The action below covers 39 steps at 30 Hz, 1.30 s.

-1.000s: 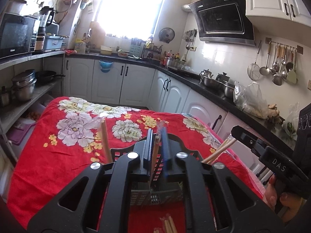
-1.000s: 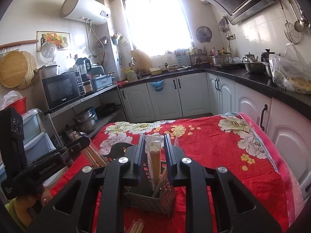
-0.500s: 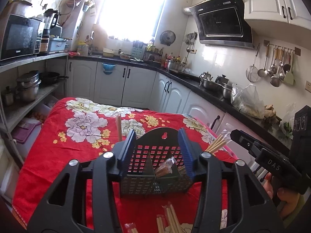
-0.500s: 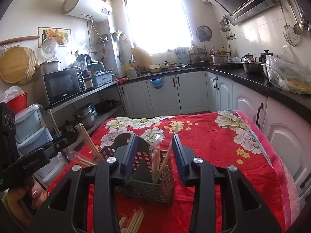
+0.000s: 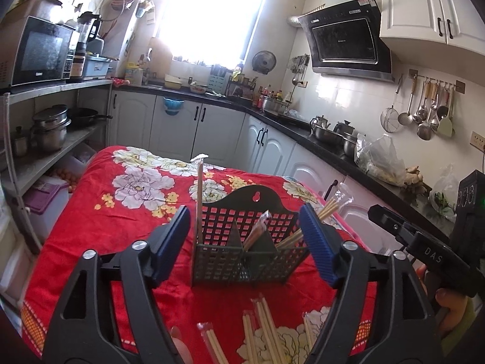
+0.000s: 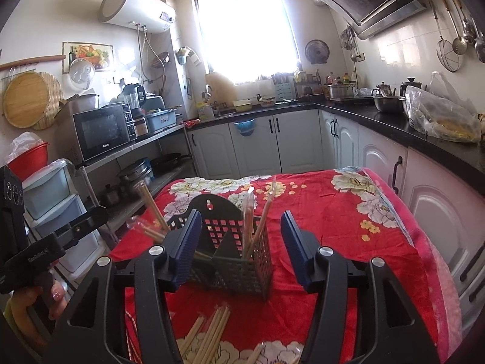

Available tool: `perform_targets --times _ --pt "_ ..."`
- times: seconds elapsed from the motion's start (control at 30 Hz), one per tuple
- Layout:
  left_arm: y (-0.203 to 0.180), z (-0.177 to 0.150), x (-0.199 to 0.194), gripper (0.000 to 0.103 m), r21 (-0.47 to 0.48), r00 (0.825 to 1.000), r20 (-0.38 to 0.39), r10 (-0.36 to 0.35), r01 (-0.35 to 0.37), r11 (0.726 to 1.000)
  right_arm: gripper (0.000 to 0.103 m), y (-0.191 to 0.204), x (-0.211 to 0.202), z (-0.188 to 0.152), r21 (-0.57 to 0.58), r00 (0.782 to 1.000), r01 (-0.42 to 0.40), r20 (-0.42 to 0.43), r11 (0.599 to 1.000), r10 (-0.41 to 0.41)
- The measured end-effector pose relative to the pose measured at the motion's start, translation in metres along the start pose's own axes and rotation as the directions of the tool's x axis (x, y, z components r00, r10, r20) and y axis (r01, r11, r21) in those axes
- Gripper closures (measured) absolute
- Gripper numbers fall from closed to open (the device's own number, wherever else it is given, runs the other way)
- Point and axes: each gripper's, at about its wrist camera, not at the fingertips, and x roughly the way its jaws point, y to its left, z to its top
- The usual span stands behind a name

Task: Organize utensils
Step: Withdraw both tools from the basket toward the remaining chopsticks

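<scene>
A dark grey perforated basket (image 5: 257, 200) (image 6: 212, 209) stands on the red flowered cloth (image 5: 121, 227). Wrapped chopsticks stand in its compartments: one upright at the left (image 5: 200, 200), a pack in the middle (image 5: 256, 232), a bundle leaning right (image 5: 327, 207). My left gripper (image 5: 244, 221) hovers just short of the basket, its jaws opening with nothing pressed between the pads. My right gripper (image 6: 241, 221) faces the basket's right end, its jaws also opening and holding nothing. Loose chopsticks (image 5: 263, 327) (image 6: 212, 330) lie on the cloth under both grippers.
White cabinets (image 6: 379, 163) under a black counter run along the table's right side. A metal shelf with pots (image 5: 51, 130) and a microwave stands at the left. A person's hand (image 5: 451, 303) holds the other gripper's handle at the right edge.
Both grippers let go of the chopsticks that they held over the basket and drew back from it. Their jaws have widened. The chopsticks now stand in the basket.
</scene>
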Motion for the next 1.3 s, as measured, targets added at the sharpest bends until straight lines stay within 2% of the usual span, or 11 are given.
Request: perform_targets --times 0.13,0.5,0.87,0.93,1.03,1.1,1.13,1.2,1.3 --pt "0.003 -0.009 -0.006 0.029 -0.005 1.0 -0.017 -0.005 0.005 1.0 0.05 0.001 -0.009 -0.006 0.002 1.0 0.0 -0.015 1.0 0.0" --pt "0.01 -0.036 -0.007 0.029 -0.006 0.996 -0.092 0.008 -0.009 1.0 0.049 0.005 -0.013 -0.028 -0.004 0.996 0.004 -0.09 1.0 -0.004" --pt "0.006 -0.069 0.013 0.029 0.0 0.976 -0.217 -0.012 0.012 1.0 0.049 0.0 -0.004 -0.058 -0.016 0.979 0.004 -0.205 1.0 -0.008" --pt "0.003 -0.075 0.018 0.034 0.004 0.969 -0.247 -0.015 0.016 1.0 0.049 -0.001 -0.001 -0.064 -0.023 0.973 0.002 -0.23 1.0 -0.008" --pt "0.001 -0.084 0.027 0.049 0.007 0.956 -0.294 -0.022 0.025 1.0 0.05 -0.001 0.003 -0.072 -0.033 0.965 -0.007 -0.262 0.999 -0.002" --pt "-0.001 -0.092 0.036 0.069 -0.007 0.94 -0.337 -0.056 0.058 0.998 0.054 -0.001 0.009 -0.078 -0.024 0.955 -0.021 -0.296 1.0 0.013" --pt "0.0 -0.098 0.042 0.073 -0.029 0.925 -0.37 -0.085 0.08 0.996 0.057 -0.002 0.013 -0.08 -0.016 0.95 -0.027 -0.311 1.0 0.021" --pt "0.001 -0.107 0.052 0.08 -0.028 0.908 -0.412 -0.082 0.077 0.997 0.06 -0.003 0.02 -0.085 -0.012 0.94 -0.031 -0.34 0.999 0.025" --pt "0.002 -0.118 0.063 0.082 -0.032 0.884 -0.461 -0.078 0.071 0.997 0.064 -0.005 0.035 -0.091 -0.001 0.922 -0.036 -0.385 0.999 0.033"
